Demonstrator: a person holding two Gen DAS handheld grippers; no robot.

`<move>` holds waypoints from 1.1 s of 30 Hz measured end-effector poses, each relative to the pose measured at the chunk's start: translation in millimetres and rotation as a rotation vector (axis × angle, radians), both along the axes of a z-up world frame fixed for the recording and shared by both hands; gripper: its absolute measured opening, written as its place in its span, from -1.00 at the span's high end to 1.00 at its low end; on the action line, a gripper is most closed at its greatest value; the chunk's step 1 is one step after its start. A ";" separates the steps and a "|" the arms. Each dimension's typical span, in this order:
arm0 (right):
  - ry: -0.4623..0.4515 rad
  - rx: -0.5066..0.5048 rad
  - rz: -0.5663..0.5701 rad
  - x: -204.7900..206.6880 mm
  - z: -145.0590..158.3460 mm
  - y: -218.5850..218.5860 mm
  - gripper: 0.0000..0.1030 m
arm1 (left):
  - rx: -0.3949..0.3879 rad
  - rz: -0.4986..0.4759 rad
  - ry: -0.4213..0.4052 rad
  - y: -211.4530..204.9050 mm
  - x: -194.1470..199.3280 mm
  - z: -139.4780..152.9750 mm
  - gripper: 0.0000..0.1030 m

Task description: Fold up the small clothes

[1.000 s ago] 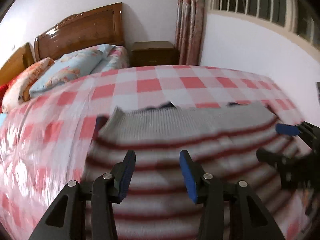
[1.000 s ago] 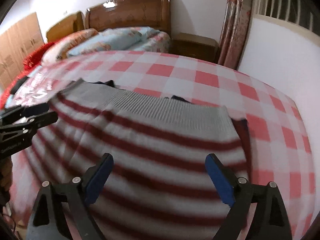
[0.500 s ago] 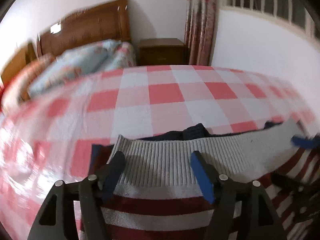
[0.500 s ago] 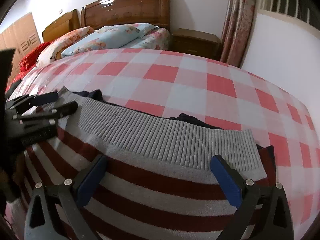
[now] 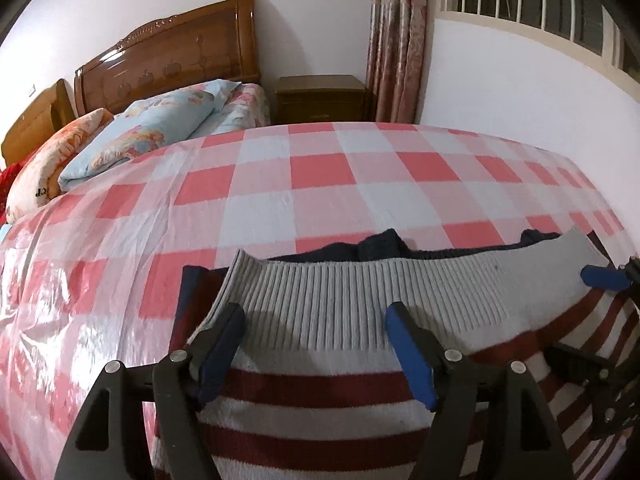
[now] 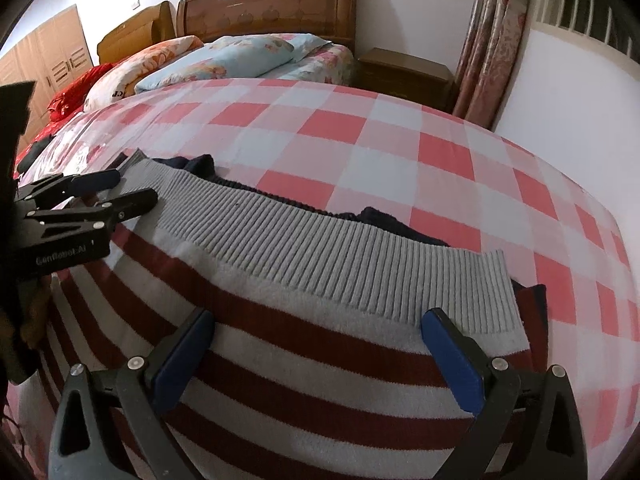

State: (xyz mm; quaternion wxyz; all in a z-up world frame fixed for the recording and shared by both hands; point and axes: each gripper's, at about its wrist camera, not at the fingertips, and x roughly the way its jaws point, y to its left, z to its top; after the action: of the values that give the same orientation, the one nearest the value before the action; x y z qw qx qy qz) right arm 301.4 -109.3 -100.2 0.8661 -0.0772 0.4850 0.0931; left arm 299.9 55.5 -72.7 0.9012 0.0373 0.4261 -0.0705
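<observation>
A knitted sweater (image 5: 320, 392) (image 6: 280, 332) with red and white stripes lies flat on the checked bed cover. Its grey ribbed hem (image 5: 440, 288) (image 6: 320, 240) faces away from me, and a dark navy part (image 5: 380, 246) (image 6: 200, 164) peeks out beyond it. My left gripper (image 5: 316, 316) (image 6: 116, 192) hovers over the hem's left end. Its jaws are opening, with only flat cloth under them and nothing pinched. My right gripper (image 6: 318, 320) (image 5: 580, 312) stands open wide over the stripes just short of the hem's right end, gripping nothing.
The red and white checked cover (image 5: 320, 176) (image 6: 400, 140) stretches far beyond the sweater. Pillows (image 5: 152, 136) and a wooden headboard (image 5: 168, 56) lie at the far end, beside a nightstand (image 5: 320, 96) and curtain (image 5: 396, 40). A white wall (image 5: 520, 92) borders the right side.
Both grippers have come forward from the striped body to the grey hem. The left jaws have spread wider. The sweater now lies still and sharp rather than blurred.
</observation>
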 end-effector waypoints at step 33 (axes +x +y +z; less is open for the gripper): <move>-0.123 0.477 -0.308 -152.3 7.0 -146.8 -1.00 | -0.030 0.028 -0.002 5.5 -3.5 -1.2 -0.53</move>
State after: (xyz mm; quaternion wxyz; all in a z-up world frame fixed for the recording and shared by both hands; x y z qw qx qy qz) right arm 149.0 -256.0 -93.3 0.8916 0.1976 0.4019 0.0671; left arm 296.4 61.0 -73.8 0.9030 0.0178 0.4245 -0.0641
